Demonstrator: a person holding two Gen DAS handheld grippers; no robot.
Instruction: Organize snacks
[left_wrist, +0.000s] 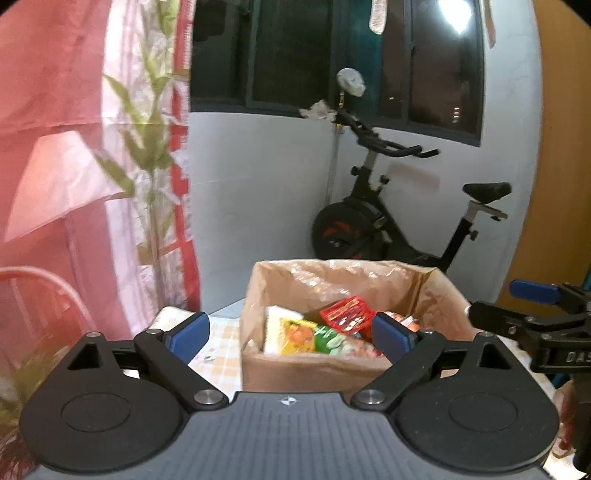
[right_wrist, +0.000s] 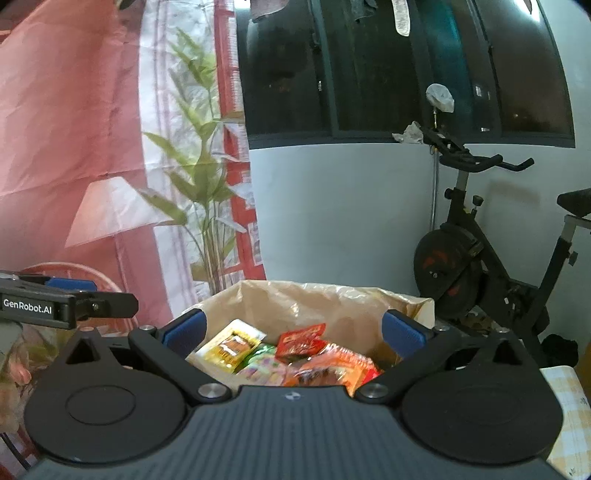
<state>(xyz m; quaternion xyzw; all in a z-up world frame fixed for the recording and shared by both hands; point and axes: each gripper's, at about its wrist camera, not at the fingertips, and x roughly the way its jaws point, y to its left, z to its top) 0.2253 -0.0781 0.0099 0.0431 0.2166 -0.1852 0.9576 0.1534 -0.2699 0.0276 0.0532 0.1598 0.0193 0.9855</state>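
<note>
- While the left wrist view looks forward over its own left gripper (left_wrist: 291, 334), the jaws stand released, both blue pads wide apart with nothing pressed between them.
- Centre frame, just beyond those pads, sits the cardboard box (left_wrist: 314, 369), open-topped and lined with crinkled plastic.
- Inside it lie the snack packets (left_wrist: 317, 338): a yellow one at left, a green one in the middle, a red packet (left_wrist: 345, 314) propped above them.
- The box rests on a checked tablecloth (left_wrist: 218, 354), lower centre-left.
- At the right edge the right gripper (left_wrist: 532, 306) reaches in, beside the box's right wall.
- An exercise bike (left_wrist: 399, 221) stands against the white wall, upper right.

- In the right wrist view the right gripper's jaws are likewise released, pads spread either side of the box (right_wrist: 221, 299), gripping nothing.
- The packets (right_wrist: 280, 354) fill the lower centre of the frame, a yellow packet (right_wrist: 231, 345) at left, the red one (right_wrist: 301, 341) beside it.
- The left gripper (right_wrist: 70, 295) enters at the left edge, level with the box rim.
- A pink curtain (right_wrist: 66, 129) fills the upper left.
</note>
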